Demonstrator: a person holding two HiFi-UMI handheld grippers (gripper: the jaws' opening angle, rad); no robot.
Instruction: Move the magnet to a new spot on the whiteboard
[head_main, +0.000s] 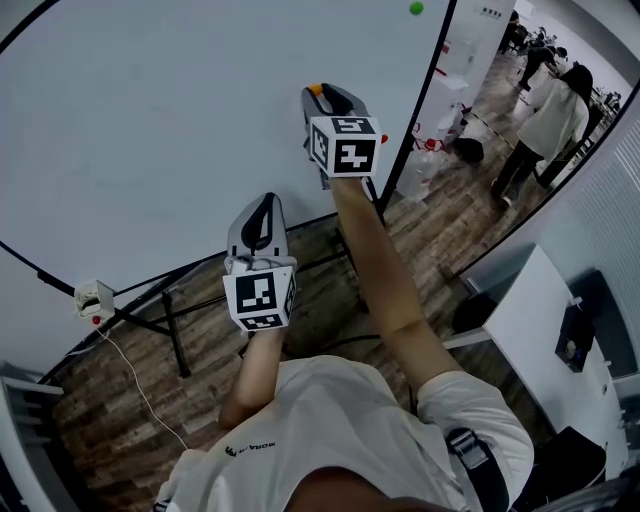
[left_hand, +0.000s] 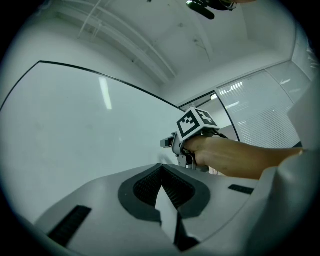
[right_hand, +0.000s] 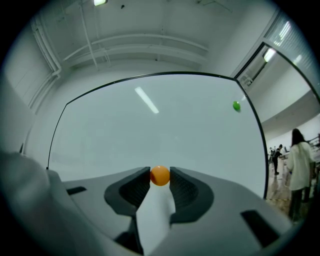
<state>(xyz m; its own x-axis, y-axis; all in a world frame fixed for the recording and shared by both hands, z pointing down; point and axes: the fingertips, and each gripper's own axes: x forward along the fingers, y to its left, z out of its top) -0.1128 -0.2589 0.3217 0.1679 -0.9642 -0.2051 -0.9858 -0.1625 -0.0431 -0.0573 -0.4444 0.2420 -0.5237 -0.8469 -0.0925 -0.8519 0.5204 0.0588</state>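
Magnet (right_hand: 160, 176), orange, pinched between right tongs (right_hand: 160, 172)

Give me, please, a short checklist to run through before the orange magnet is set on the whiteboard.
1. Orange magnet gripped by the right tool: ok, the jaws press on both its sides.
2. Free whiteboard ahead of the magnet: ok, blank surface straight in front.
3. Green magnet out of the path: ok, it sits high up near the board's right edge.
4. Left tool clear: ok, jaws together with nothing in them, held lower, beside the right arm.
5. Magnet already touching the board: cannot tell.
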